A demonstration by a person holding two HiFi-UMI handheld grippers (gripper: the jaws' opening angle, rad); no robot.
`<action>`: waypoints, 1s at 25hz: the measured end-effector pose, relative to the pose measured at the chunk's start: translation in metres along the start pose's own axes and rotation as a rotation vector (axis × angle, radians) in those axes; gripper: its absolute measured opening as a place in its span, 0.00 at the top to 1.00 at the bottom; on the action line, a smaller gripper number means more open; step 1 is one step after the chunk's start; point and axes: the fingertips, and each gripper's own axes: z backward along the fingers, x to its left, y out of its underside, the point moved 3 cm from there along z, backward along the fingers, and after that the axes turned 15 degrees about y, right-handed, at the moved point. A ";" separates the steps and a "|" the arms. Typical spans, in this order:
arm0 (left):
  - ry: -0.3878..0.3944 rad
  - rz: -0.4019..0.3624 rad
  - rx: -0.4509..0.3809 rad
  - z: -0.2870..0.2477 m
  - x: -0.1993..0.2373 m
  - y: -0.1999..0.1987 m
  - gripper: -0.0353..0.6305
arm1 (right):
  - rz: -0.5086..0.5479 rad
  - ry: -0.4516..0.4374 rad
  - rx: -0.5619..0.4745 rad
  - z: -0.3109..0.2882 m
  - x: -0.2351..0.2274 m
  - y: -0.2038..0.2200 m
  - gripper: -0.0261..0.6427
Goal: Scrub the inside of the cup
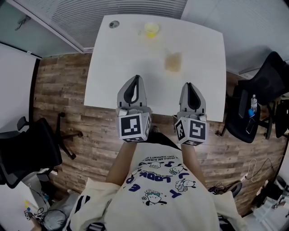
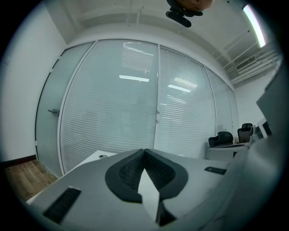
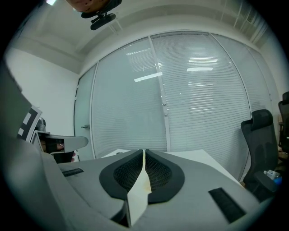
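While the left gripper (image 1: 136,79) and right gripper (image 1: 188,85) are clenched empty, one yellow cup (image 1: 151,30) stands on the table (image 1: 113,67).

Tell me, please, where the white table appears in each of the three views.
Head view: the white table, upper centre.
Left gripper view: a sliver just left of the left gripper tips.
Right gripper view: strips flanking the right gripper tips.
Shared landmark: the slatted glass wall.
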 end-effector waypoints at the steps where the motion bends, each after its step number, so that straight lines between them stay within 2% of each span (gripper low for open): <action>1: 0.004 -0.001 0.001 -0.004 0.006 -0.002 0.93 | 0.002 0.004 0.002 -0.006 0.003 0.000 0.93; 11: 0.037 0.020 0.045 -0.049 0.057 -0.004 0.93 | 0.031 0.093 0.064 -0.061 0.010 0.008 0.93; 13: 0.045 0.029 0.056 -0.055 0.065 -0.002 0.93 | 0.043 0.116 0.087 -0.068 0.009 0.013 0.89; 18: 0.066 0.046 0.085 -0.072 0.081 0.005 0.93 | 0.086 0.156 0.137 -0.082 0.006 0.027 0.88; 25: 0.095 0.060 0.123 -0.091 0.098 0.014 0.94 | 0.137 0.194 0.216 -0.101 0.009 0.049 0.73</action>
